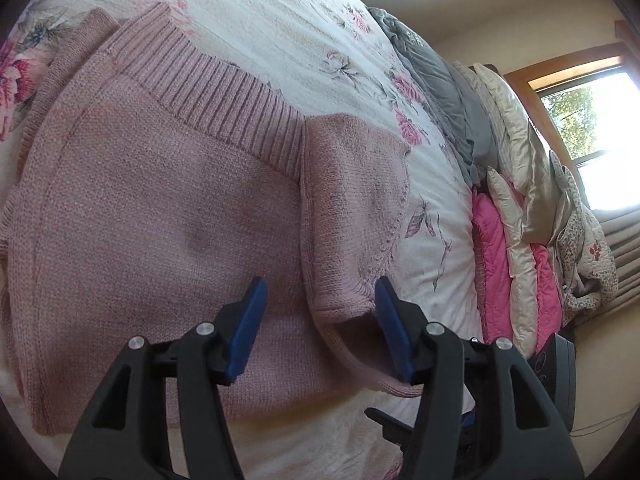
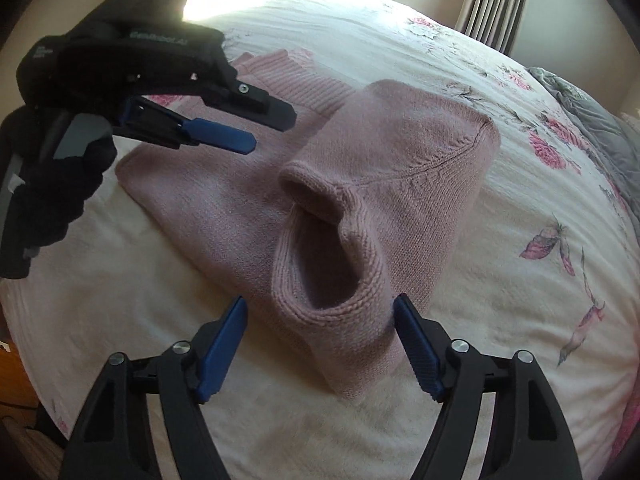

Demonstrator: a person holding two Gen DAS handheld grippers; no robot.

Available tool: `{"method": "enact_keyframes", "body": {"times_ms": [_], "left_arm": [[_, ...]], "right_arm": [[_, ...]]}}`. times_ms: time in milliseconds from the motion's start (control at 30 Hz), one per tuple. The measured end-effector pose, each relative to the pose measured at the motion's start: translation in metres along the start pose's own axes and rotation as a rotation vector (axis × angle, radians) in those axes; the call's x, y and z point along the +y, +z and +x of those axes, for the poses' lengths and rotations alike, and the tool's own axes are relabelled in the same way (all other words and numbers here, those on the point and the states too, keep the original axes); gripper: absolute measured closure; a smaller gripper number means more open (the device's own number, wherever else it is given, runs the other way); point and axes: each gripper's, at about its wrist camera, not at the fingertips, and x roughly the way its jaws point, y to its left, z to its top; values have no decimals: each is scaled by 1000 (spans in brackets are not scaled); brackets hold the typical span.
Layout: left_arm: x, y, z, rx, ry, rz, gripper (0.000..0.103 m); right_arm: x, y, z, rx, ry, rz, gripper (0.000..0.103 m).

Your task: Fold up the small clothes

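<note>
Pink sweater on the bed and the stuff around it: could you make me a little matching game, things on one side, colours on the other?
Things:
1. sweater
2. gripper pads
3. blanket at the bed's edge
4. bedspread

Colours:
A. grey
B. white with pink flowers
C. dusty pink
D. blue

Pairs: 1-C, 2-D, 3-A, 4-B

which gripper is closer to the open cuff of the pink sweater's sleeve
Right. The right gripper sits open with the sleeve cuff just ahead, between its fingers. The left gripper hovers open over the sweater body, off to the side.
</note>
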Motion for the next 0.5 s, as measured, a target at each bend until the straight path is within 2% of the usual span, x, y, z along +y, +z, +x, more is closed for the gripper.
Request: {"method": "enact_keyframes", "body": {"times_ms": [33, 67, 100, 167, 233, 300, 367, 500], "left_arm": [[0, 1, 6, 14, -9, -13, 48], [1, 2, 12, 26, -17, -27, 48], [2, 3, 19, 37, -22, -39, 47], [3, 5, 31, 57, -15, -55, 47], [4, 8, 41, 68, -8, -66, 47], [4, 11, 47, 72, -36, -85, 47], [1, 17, 52, 65, -70, -107, 46], [-11, 36, 61, 52, -82, -106, 47]], "right_arm": [[-1, 0, 2, 4, -3, 0, 55], [-4, 0, 4, 8, 5, 9, 73], [-8, 0, 5, 4, 9, 25, 81], [-18, -2, -1, -22, 29, 67, 88], [-30, -6, -13, -63, 79, 119, 89], [-42, -10, -23, -94, 122, 163, 90], [-50, -14, -29, -110, 154, 184, 90], [-53, -17, -34, -136, 199, 208, 90]]}}
